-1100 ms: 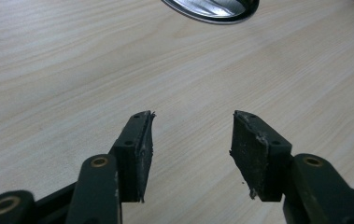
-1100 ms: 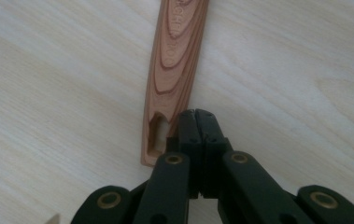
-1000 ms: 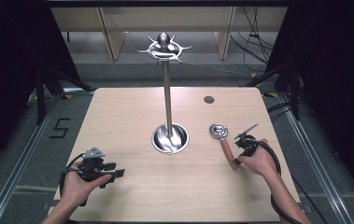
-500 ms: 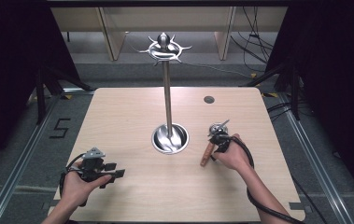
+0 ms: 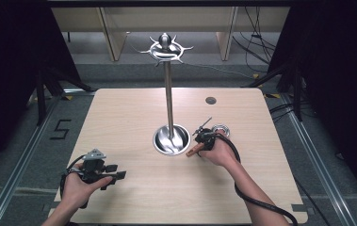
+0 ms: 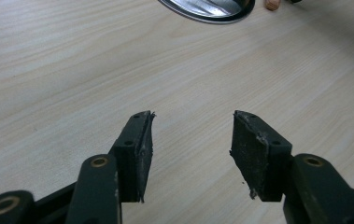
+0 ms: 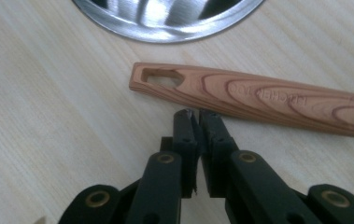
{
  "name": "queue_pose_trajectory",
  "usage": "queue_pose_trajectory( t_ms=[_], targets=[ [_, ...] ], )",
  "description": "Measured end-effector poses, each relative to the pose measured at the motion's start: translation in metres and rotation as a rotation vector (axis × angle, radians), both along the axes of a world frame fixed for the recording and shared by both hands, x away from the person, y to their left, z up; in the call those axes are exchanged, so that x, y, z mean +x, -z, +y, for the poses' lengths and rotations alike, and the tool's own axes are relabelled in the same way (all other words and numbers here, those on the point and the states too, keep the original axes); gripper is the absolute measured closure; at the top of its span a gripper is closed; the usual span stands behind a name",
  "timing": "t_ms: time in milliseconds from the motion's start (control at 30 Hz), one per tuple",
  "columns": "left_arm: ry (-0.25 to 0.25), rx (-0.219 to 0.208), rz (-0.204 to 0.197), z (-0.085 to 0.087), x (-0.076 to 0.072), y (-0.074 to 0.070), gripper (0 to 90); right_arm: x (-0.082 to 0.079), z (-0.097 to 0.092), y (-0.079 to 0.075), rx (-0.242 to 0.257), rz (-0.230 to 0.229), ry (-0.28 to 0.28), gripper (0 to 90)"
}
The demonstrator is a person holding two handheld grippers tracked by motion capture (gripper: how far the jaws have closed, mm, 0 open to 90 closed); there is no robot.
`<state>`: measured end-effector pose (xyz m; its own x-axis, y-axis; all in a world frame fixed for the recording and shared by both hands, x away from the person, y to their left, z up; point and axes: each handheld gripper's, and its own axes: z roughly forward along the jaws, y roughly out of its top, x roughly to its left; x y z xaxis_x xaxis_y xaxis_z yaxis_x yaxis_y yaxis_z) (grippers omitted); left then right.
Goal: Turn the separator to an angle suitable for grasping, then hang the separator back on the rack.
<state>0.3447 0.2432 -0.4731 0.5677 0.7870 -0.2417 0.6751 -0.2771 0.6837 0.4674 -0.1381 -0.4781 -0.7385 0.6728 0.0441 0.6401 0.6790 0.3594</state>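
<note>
dark round disc (image 5: 210, 100) on the wooden table (image 5: 119, 113), far side.

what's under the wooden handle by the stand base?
The wooden handle lies flat on the bare table, beside the steel stand base. Through its hanging slot, only tabletop. The contact strip beneath it is covered.

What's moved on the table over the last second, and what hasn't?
The right gripper and the wooden-handled strainer have shifted left across the table, so the handle's end now lies right beside the metal stand base. The gripper's jaws, nearly shut, have just begun opening; in the right gripper view they sit beside the handle with nothing between them. The left gripper stayed put, open and empty; the stand has not moved.
</note>
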Motion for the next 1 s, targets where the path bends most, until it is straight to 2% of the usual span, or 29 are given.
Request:
queue_pose_trajectory(
  t_ms=[133,167,200,233,267,300,333,367,400,467,500,533,567,600,633,667,700,800,833,867,1000],
  targets=[
    [0.005,-0.015,0.006,0.0,0.001,0.0,47.6,0.0,-0.011,-0.009,0.001,-0.032,-0.02,78.1],
    [0.001,-0.003,0.006,0.0,0.001,0.0,47.6,0.0,-0.015,-0.011,-0.009,-0.041,-0.031,75.0],
    [0.005,-0.002,0.004,0.0,0.001,0.0,47.6,0.0,-0.021,-0.015,-0.026,-0.038,-0.05,70.3],
    [0.0,-0.004,0.003,-0.001,0.001,0.0,47.5,0.001,-0.029,-0.018,-0.042,-0.052,-0.105,61.7],
    [0.006,-0.008,0.006,-0.001,0.0,0.0,47.5,0.001,-0.032,-0.02,-0.057,-0.044,-0.125,58.0],
    [0.008,-0.013,0.004,-0.001,0.0,0.0,47.5,0.001,-0.032,-0.02,-0.057,-0.044,-0.125,58.0],
    [0.003,0.001,-0.001,0.0,-0.001,0.0,47.4,0.001,-0.036,-0.021,-0.071,-0.057,-0.151,54.6],
    [0.007,-0.012,0.005,0.0,-0.001,0.001,47.4,-0.001,-0.039,-0.023,-0.093,-0.072,-0.154,52.4],
    [0.003,-0.001,0.005,0.001,0.0,0.001,47.4,0.0,-0.042,-0.025,-0.106,-0.079,-0.164,50.7],
    [-0.002,-0.007,-0.003,-0.001,-0.001,-0.001,47.4,0.001,-0.045,-0.027,-0.12,-0.103,-0.205,47.9],
    [0.003,0.006,-0.006,-0.001,-0.001,-0.001,47.4,0.002,-0.045,-0.028,-0.124,-0.113,-0.218,45.8],
    [0.016,0.0,0.0,0.0,0.0,-0.001,47.3,0.003,-0.045,-0.028,-0.127,-0.109,-0.226,44.4],
    [0.001,-0.003,-0.002,-0.001,-0.001,0.0,47.2,0.009,-0.046,-0.028,-0.135,-0.126,-0.274,42.5],
    [-0.01,0.007,0.002,0.0,0.0,0.001,47.2,0.014,-0.046,-0.028,-0.162,-0.119,-0.314,42.0],
    [0.008,0.0,0.007,0.001,0.0,0.001,47.1,0.018,-0.045,-0.027,-0.18,-0.122,-0.321,42.0],
    [0.001,0.002,0.005,0.002,0.0,0.002,47.1,0.022,-0.044,-0.027,-0.198,-0.127,-0.347,42.0],
    [-0.006,0.015,0.004,0.003,-0.001,0.001,47.1,0.025,-0.043,-0.028,-0.208,-0.129,-0.363,42.1],
    [-0.015,-0.008,-0.004,0.002,-0.002,0.0,47.0,0.035,-0.039,-0.027,-0.226,-0.151,-0.41,42.2],
    [-0.002,0.001,0.001,0.003,-0.002,0.0,47.0,0.038,-0.038,-0.027,-0.25,-0.165,-0.428,42.3],
    [0.001,0.005,0.002,0.003,-0.002,0.0,46.9,0.04,-0.037,-0.026,-0.27,-0.162,-0.441,42.6],
    [0.003,-0.005,0.013,0.004,-0.002,0.002,46.6,0.044,-0.033,-0.023,-0.289,-0.144,-0.464,41.8]
  ],
)
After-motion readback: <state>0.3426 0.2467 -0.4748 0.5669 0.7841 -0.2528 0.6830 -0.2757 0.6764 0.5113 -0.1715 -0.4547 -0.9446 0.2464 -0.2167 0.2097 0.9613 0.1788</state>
